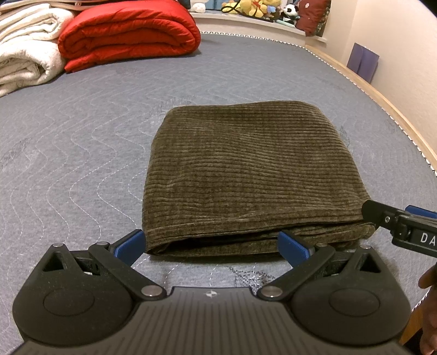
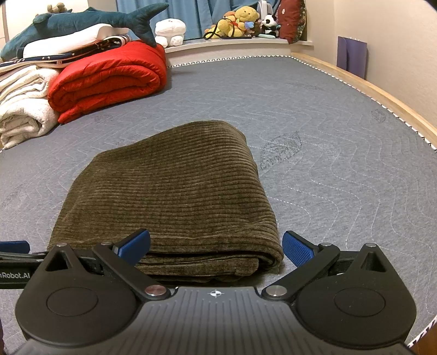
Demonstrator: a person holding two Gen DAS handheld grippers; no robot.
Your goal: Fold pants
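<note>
Pants [image 1: 245, 169] lie folded mid-frame on the bed [image 1: 68, 150]. Left hand-held gripper [image 1: 211, 241] and right hand-held gripper [image 2: 215, 245] gape empty at the near edge; snagging one layer could unfold the stack.

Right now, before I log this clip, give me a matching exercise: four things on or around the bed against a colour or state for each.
Things:
1. pants
2. quilt
3. shark plush
4. left gripper

States:
A. red, rolled up at the far left
B. open, at the near edge of the fabric
C. olive corduroy, folded into a flat stack
D. teal, lying on top of the bedding pile

Pairs: 1-C, 2-A, 3-D, 4-B
</note>
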